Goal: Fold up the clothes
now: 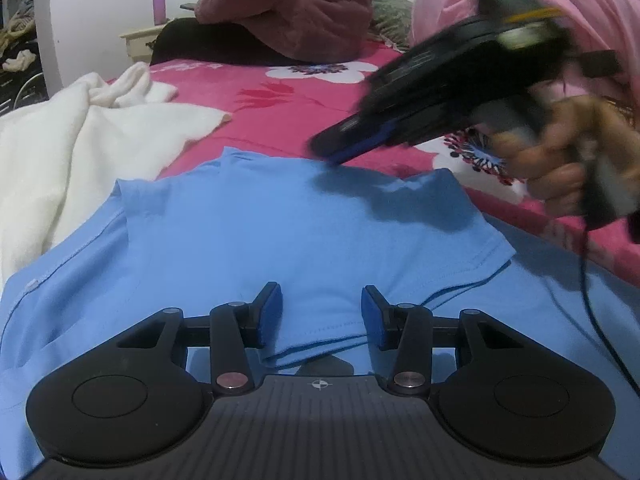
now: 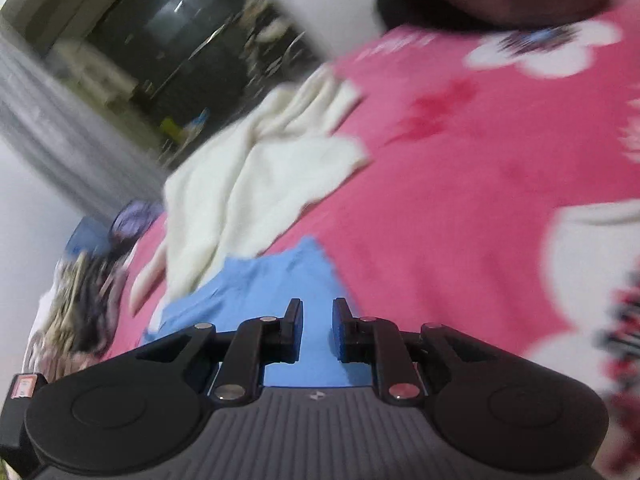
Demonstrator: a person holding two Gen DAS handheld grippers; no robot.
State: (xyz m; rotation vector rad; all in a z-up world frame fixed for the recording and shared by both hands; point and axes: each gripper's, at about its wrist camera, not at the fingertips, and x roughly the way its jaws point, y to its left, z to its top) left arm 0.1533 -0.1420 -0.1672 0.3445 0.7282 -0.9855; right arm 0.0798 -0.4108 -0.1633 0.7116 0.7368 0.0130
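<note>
Nearest, the left gripper point(image 1: 322, 316) stood open over the folded edge of the blue shirt point(image 1: 248, 240), already partly folded on the pink bedspread point(image 1: 280, 96), while farther off the right gripper point(image 1: 332, 148) hovered ajar and empty, the white garment point(image 1: 80, 132) unfolded.

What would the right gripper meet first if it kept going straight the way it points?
Most likely the blue shirt: the right gripper points down at its far edge, with pink bedding just beyond. Blur leaves depth uncertain.

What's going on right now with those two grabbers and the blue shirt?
Left tool open over folded hem. Right tool open over blue T-shirt, gripping nothing. White garment beside it, not in the way.
</note>
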